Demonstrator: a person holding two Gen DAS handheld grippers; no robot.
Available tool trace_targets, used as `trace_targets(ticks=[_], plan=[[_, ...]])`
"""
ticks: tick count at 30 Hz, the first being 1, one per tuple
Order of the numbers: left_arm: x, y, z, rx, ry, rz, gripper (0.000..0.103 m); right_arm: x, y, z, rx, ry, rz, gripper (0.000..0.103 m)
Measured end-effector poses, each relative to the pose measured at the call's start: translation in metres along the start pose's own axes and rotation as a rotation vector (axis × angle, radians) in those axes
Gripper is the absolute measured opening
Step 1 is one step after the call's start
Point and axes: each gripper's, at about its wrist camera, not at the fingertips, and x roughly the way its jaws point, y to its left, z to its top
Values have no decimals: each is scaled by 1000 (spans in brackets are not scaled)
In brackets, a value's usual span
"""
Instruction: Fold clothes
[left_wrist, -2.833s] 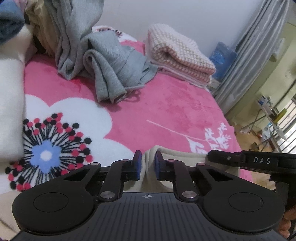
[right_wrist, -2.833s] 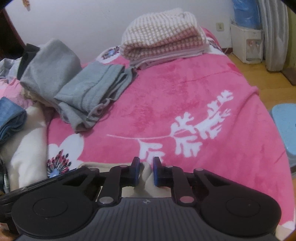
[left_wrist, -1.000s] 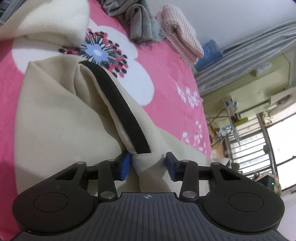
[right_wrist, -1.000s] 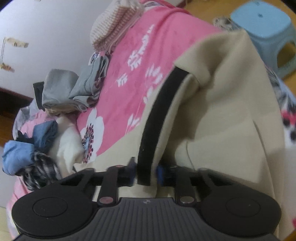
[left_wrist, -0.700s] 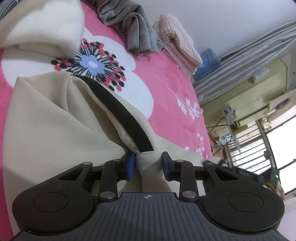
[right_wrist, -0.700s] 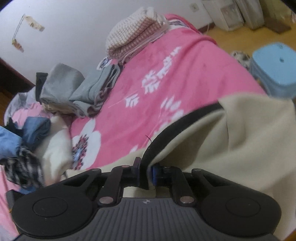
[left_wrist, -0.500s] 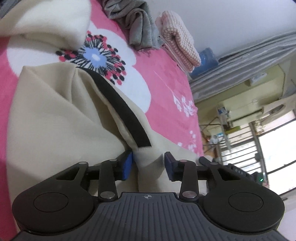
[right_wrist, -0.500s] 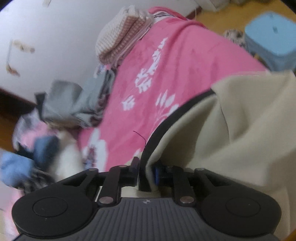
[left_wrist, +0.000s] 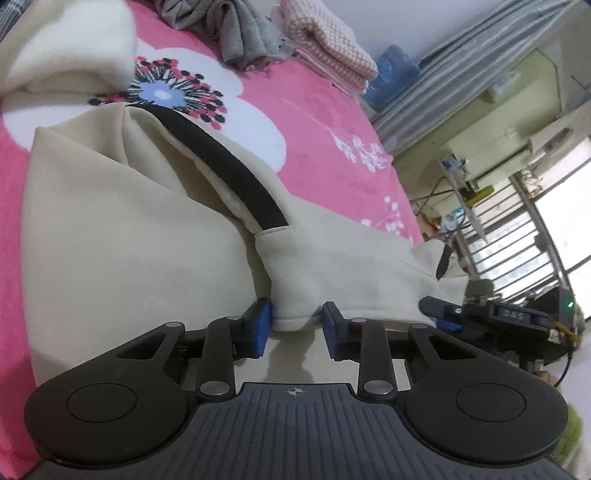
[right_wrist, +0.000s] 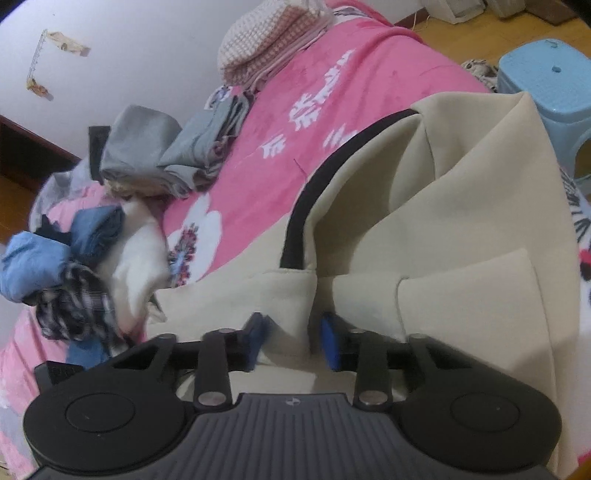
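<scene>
The cream garment with a black stripe (left_wrist: 122, 236) lies spread on the pink floral blanket (left_wrist: 317, 122). Both the left gripper (left_wrist: 295, 326) and the right gripper (right_wrist: 291, 341) stand spread apart, with cream fabric bunched loosely between their blue pads.

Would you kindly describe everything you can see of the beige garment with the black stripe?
The beige garment looks like soft, thick, matte fleece, with a black stripe running along one folded edge. It lies spread and loosely creased on the pink floral blanket, with a hemmed edge bunched toward the cameras. The left tongs and right tongs are both open, each straddling a fold of that edge without clamping it. What kind of garment it is cannot be told.
</scene>
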Motion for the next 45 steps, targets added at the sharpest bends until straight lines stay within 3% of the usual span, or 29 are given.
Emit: trace_targets(ticks=[1, 4, 7, 10, 14, 19, 22, 25, 29, 32, 35, 38, 43, 45], plan=[[0, -3, -1, 27, -2, 12, 30, 1, 1, -2, -25, -2, -17, 15], [-3, -13, -4, 136, -3, 50, 31, -3, 1, -6, -46, -12, -35, 14], [-13, -19, -3, 195, 6, 78, 38, -13, 5, -9, -60, -29, -61, 23], [-33, -29, 1, 286, -37, 119, 39, -34, 27, -16, -215, -94, -158, 23], [-50, -51, 8, 428, -175, 140, 39, -45, 68, -26, -493, -167, -196, 22], [-8, -70, 11, 535, -139, 127, 39, -10, 101, -40, -739, -164, -233, 22], [28, -60, -5, 604, -61, 200, 40, 25, 86, -53, -809, -107, -295, 22], [27, -54, -20, 643, -107, 201, 40, 24, 69, -55, -757, -140, -244, 22], [24, -51, -18, 634, -104, 187, 40, 7, 83, -39, -715, -178, -233, 22], [24, -49, -19, 625, -114, 181, 40, 6, 84, -25, -729, -256, -283, 22], [24, -49, -20, 624, -123, 177, 40, 19, 53, -13, -651, -240, -399, 19], [24, -48, -21, 624, -132, 172, 40, 17, 25, -11, -541, -260, -357, 14], [24, -46, -23, 623, -146, 165, 40, -2, 43, -8, -517, -358, -329, 14], [24, -46, -24, 623, -151, 162, 40, 1, 37, -2, -517, -365, -392, 15]])
